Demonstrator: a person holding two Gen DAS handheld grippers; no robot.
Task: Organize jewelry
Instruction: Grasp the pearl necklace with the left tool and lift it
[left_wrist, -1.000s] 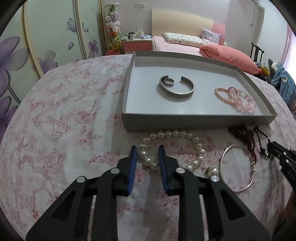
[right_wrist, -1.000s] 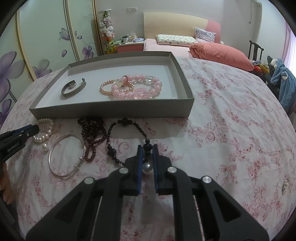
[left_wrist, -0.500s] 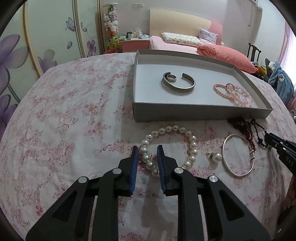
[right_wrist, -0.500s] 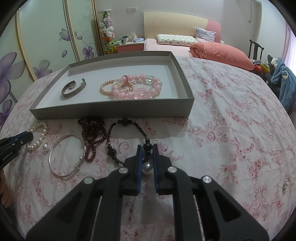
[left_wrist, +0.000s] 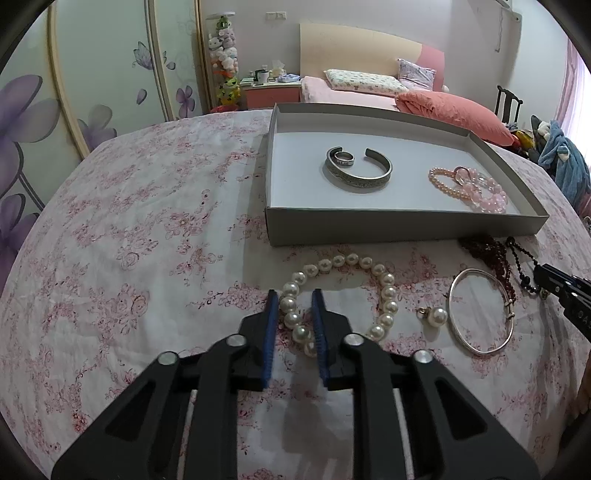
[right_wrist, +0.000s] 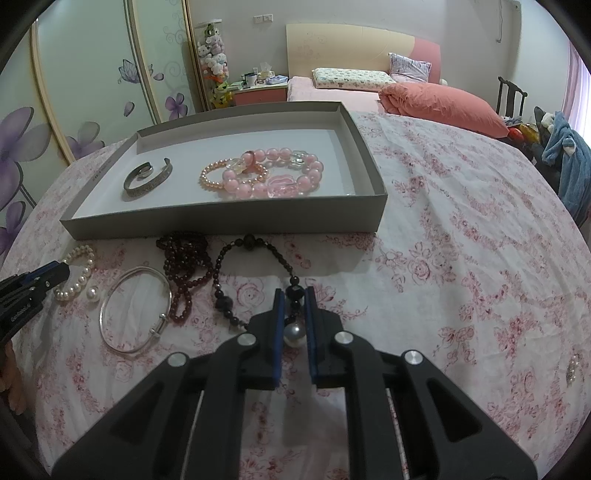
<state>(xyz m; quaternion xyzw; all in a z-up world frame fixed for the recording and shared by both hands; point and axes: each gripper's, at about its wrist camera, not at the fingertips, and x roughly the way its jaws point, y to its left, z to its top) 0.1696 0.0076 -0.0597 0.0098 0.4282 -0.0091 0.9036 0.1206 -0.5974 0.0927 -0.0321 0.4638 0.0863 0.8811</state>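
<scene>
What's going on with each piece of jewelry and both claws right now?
Left gripper: open, straddling the pearl bracelet.
Right gripper: shut on the black bead bracelet.
Box: open, no lid.
Silver cuff: in box.
Pink bracelets: in box, overlapping.
Silver bangle: flat on cloth.
Dark red beads: heaped on cloth.
Pearl earring: loose on cloth.

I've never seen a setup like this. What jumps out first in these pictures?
Probably the black, blue-padded left tongs, straddling a white pearl bracelet on the floral bedspread. The right tongs straddle a black bead bracelet and its grey pearl. Behind sits a grey tray holding pink bead bracelets and a silver cuff.
</scene>
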